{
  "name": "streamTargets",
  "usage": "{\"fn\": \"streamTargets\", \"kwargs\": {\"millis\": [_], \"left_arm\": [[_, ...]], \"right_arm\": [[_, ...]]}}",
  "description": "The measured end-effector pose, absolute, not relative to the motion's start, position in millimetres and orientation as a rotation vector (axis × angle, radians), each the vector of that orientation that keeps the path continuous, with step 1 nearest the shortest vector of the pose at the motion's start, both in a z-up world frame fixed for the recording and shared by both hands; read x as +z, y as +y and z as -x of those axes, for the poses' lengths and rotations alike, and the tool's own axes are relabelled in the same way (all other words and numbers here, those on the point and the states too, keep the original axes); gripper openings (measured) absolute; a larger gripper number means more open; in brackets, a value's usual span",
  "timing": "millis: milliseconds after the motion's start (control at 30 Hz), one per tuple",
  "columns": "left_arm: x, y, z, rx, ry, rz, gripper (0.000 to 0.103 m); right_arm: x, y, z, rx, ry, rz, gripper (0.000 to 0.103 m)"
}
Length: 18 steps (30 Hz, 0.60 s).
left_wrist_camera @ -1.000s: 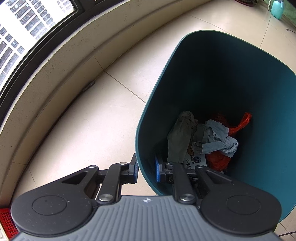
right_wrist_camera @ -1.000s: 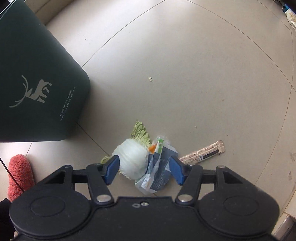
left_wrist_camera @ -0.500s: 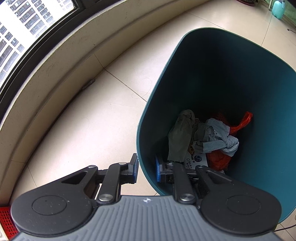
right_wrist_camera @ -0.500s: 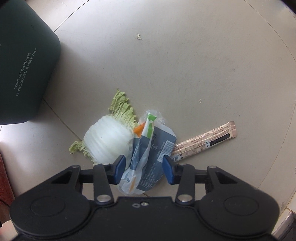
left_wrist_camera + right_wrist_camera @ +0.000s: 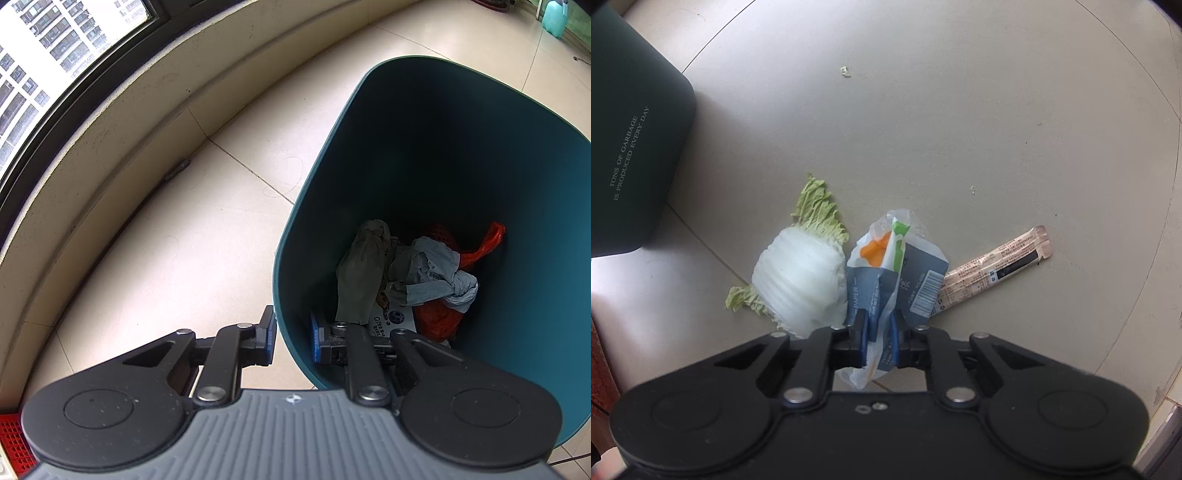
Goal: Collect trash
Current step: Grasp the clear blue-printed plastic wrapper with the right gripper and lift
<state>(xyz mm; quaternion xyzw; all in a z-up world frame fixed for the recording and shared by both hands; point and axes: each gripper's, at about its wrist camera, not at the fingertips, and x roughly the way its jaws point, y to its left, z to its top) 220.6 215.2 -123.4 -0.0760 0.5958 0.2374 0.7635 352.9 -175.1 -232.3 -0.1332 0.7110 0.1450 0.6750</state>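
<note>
My left gripper [image 5: 293,332] is shut on the near rim of the teal trash bin [image 5: 332,122], one pad outside the wall and one inside. Crumpled paper and red plastic [image 5: 428,277] lie at the bin's bottom. On the floor a grey-blue tissue wrapper [image 5: 916,273] lies between a cabbage piece [image 5: 801,280] and a pink stick sachet [image 5: 1001,264]. My right gripper [image 5: 879,334] points down over the wrapper, and its jaws are closing with the wrapper's lower end pinched between the blue pads. The bin [image 5: 631,147] stands at the upper left of the right wrist view.
A window [image 5: 55,62] and a curved low sill [image 5: 122,122] run along the left. A teal bottle [image 5: 554,16] stands far off on the tiled floor. A red mesh item [image 5: 13,435] sits by my left gripper. Small scraps [image 5: 844,71] dot the floor.
My right gripper has come down onto the wrapper, and its jaws have narrowed from wide apart to pinching it. The left gripper and the bin have not moved.
</note>
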Motion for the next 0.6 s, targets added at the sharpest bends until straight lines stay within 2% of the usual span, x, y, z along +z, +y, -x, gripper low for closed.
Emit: {"fn": "streamTargets", "kwargs": {"millis": [33, 67, 167, 433, 600], "left_arm": [[-123.0, 215.2, -220.6, 0.516, 1.295, 0.166, 0.017], [-122.1, 214.8, -220.4, 0.515, 1.292, 0.167, 0.017], [-121.0, 214.3, -220.0, 0.514, 1.288, 0.165, 0.017], [-117.9, 216.3, -219.1, 0.512, 1.278, 0.177, 0.017], [-113.7, 218.7, -217.1, 0.512, 1.269, 0.191, 0.017]], "right_arm": [[-229.3, -176.0, -352.7, 0.329, 1.595, 0.297, 0.009], [-224.7, -176.6, -352.7, 0.328, 1.589, 0.292, 0.003], [-209.0, -181.0, -354.8, 0.322, 1.573, 0.279, 0.0], [-145.0, -191.1, -353.5, 0.355, 1.488, 0.233, 0.0], [-76.3, -171.3, -352.0, 0.472, 1.364, 0.155, 0.0]]}}
